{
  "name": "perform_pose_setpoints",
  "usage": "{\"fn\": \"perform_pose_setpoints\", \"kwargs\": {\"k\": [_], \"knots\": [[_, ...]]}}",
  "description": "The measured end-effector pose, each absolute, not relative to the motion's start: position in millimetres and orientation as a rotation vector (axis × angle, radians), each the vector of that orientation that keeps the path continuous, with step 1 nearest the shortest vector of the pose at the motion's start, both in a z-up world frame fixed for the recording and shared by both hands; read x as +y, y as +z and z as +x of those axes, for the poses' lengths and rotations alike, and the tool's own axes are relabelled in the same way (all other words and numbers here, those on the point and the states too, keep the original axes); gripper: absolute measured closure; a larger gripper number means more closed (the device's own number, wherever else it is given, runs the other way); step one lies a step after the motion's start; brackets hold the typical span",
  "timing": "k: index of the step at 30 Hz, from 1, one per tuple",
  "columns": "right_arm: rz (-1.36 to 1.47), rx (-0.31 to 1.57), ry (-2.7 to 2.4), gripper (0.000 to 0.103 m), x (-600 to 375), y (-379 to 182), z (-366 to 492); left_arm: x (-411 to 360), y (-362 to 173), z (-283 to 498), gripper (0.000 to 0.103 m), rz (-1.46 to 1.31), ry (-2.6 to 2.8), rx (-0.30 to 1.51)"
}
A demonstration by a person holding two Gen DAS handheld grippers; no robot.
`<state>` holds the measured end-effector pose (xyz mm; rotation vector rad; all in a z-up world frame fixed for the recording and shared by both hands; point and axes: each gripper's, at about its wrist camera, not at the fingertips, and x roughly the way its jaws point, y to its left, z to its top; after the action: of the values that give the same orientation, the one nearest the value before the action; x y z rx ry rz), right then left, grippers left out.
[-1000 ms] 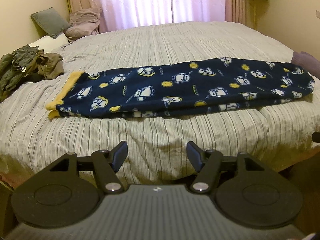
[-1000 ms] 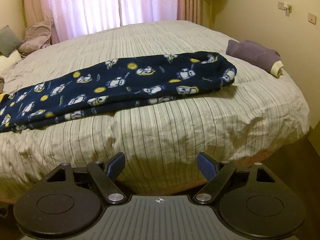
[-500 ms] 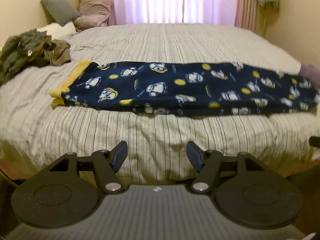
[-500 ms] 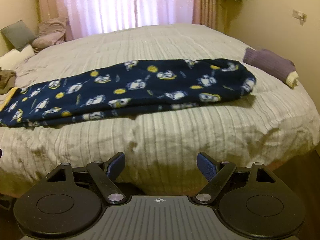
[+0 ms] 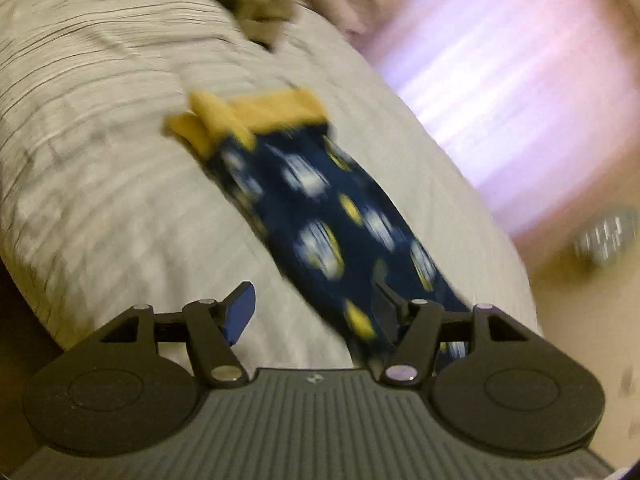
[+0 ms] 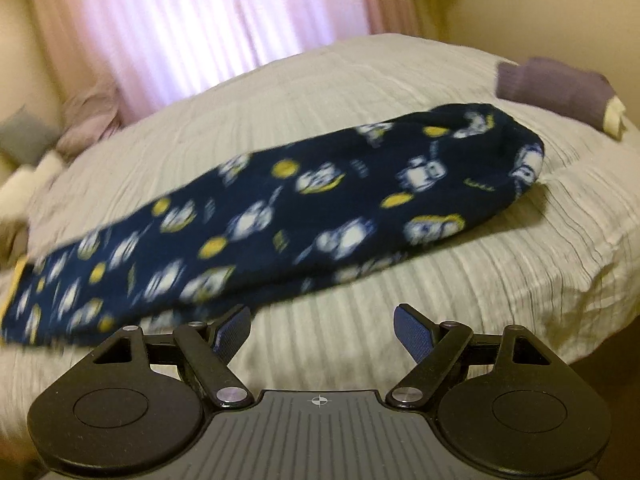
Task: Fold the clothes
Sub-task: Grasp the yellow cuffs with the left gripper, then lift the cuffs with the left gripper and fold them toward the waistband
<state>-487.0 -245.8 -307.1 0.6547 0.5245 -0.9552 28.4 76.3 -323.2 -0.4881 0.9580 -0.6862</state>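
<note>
Pyjama trousers [image 6: 304, 216], navy fleece with white and yellow cartoon prints, lie stretched in a long folded strip across the bed [image 6: 460, 292], which wears a pale striped cover. From my right wrist view I see the rounded end of the strip toward the right side of the bed, and a folded purple garment [image 6: 556, 88] lying apart from it near the far right edge. My right gripper [image 6: 322, 330] hangs over the near edge of the bed with its jaws spread wide and nothing between them; its left finger sits just in front of the trousers' near edge, though I cannot tell whether it touches.

My left wrist view is tilted and badly blurred. There the yellow cuffs [image 5: 244, 120] mark the far end of the trousers, with an olive heap of clothes [image 5: 264, 4] beyond them. My left gripper [image 5: 314, 310] is also wide open, holding nothing, with the navy fabric running under its right finger. Pink curtains [image 6: 192, 28] glow behind the bed.
</note>
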Motion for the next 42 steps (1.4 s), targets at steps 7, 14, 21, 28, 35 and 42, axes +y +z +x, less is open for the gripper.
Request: {"fn": "perform_pose_setpoints", "kwargs": {"k": [7, 14, 21, 28, 35, 42], "knots": [[0.698, 0.528, -1.03, 0.021, -292, -315, -471, 69, -361, 112, 0.042, -0.694, -0.56, 0.988], [0.699, 0.558, -1.08, 0.021, -309, -331, -453, 49, -380, 136, 0.042, -0.606, -0.513, 0.97], [0.701, 0.583, -1.104, 0.021, -321, -340, -451, 33, -393, 131, 0.056, -0.642, -0.562, 0.903], [0.667, 0.565, -1.135, 0.021, -331, -334, -464, -15, -359, 125, 0.096, -0.306, -0.551, 0.844], [0.68, 0.517, -1.17, 0.021, -342, -333, -489, -121, -261, 21, 0.096, 0.164, -0.902, 0.44], [0.689, 0.438, -1.127, 0.021, -348, -322, -491, -209, -297, -160, 0.091, 0.5, -1.422, 0.259]]}}
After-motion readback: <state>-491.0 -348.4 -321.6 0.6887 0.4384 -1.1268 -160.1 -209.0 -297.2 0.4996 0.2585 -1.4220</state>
